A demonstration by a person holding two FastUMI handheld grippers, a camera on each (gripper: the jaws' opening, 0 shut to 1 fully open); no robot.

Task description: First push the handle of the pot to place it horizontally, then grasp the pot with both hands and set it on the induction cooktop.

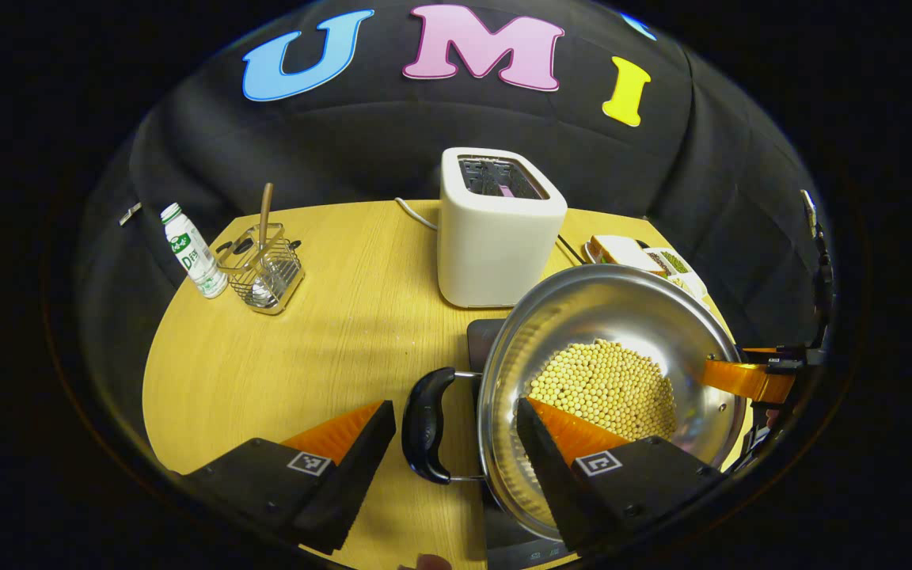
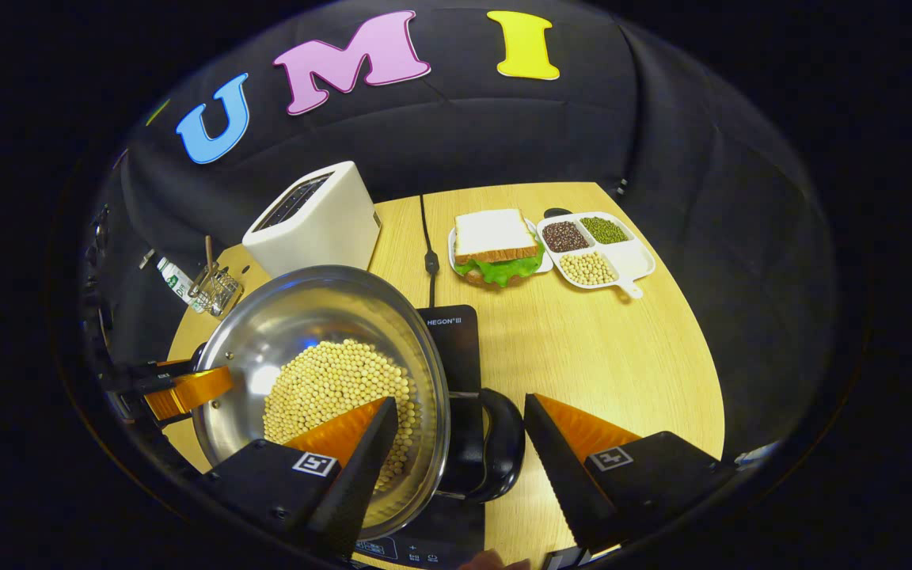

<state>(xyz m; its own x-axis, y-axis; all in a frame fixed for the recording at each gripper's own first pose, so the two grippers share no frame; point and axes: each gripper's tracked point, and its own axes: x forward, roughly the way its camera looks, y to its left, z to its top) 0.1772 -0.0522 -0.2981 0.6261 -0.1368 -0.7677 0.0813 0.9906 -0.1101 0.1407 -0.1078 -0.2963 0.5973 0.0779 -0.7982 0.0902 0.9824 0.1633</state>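
A round stainless-steel pot (image 1: 614, 380) filled with pale yellow soybeans (image 1: 606, 388) is seen sitting over a black induction cooktop (image 2: 452, 340) on a light wooden table (image 1: 329, 332). In the left gripper view, the left gripper (image 1: 456, 431) is spread wide, its fingers straddling the pot's black loop handle (image 1: 427, 426); one finger is seen on the table side, the other over the pot's interior, and no squeeze on the handle is visible. In the right gripper view, the right gripper (image 2: 461, 439) is likewise held wide open around the opposite black handle (image 2: 495, 455), one finger above the beans, the other over the table. The far gripper is glimpsed at the pot's opposite rim in each view. A white two-slot toaster (image 1: 499, 233) is placed behind the pot. A wire utensil caddy (image 1: 264, 273) and a small white-and-green bottle (image 1: 193, 252) are set at the table's far left. A sandwich with lettuce on a plate (image 2: 498, 247) and a white divided dish of grains (image 2: 597, 247) are seen beyond the cooktop.
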